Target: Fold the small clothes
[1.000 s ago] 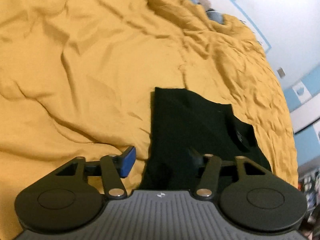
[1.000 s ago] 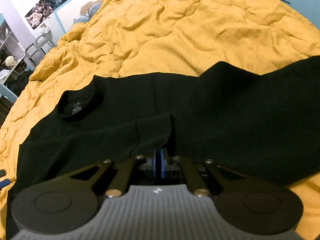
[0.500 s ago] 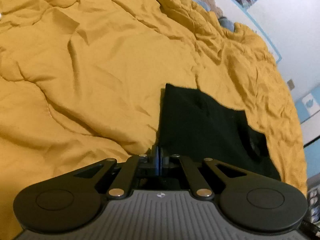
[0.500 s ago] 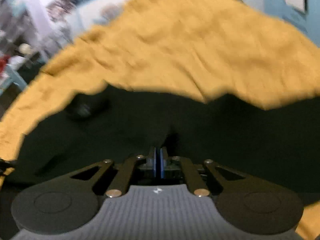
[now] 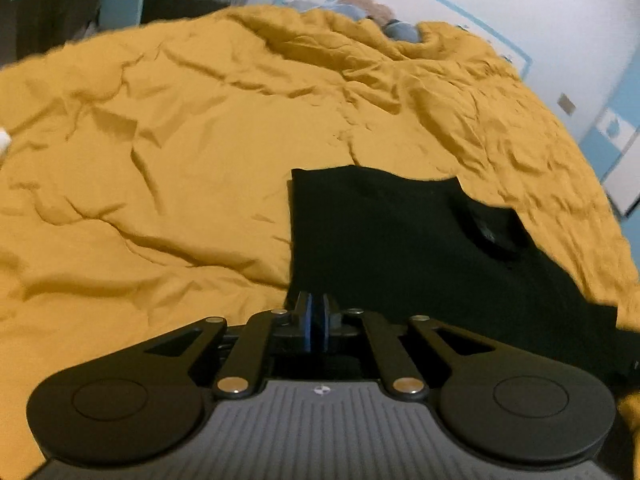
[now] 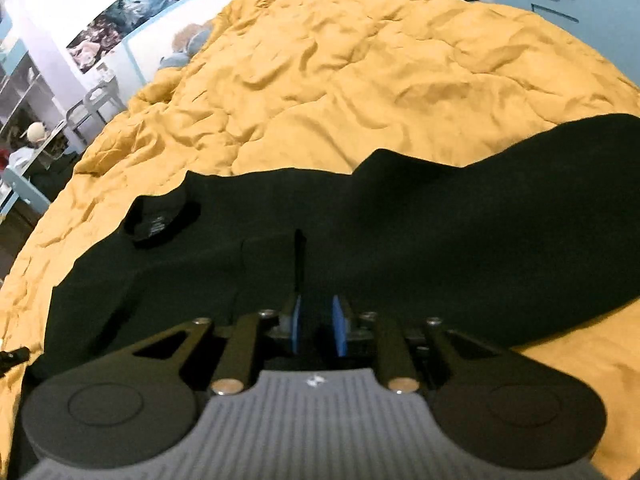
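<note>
Left hand-held gripper [image 5: 315, 322] is pinching the black shirt [image 5: 400, 240] edge; right hand-held gripper [image 6: 316, 330] is sitting slightly spread over the shirt on the bed [image 6: 360, 80].

Black shirt [image 5: 400, 240]: lower right portion hidden behind the left gripper [image 5: 315, 322] housing. Collar label [image 6: 154, 227]: print too small to read. Wall posters [image 6: 120, 28]: blurred, subjects indistinct.

right gripper [image 6: 316, 330] parted | black shirt [image 6: 400, 232] | yellow duvet [image 6: 360, 80]
</note>
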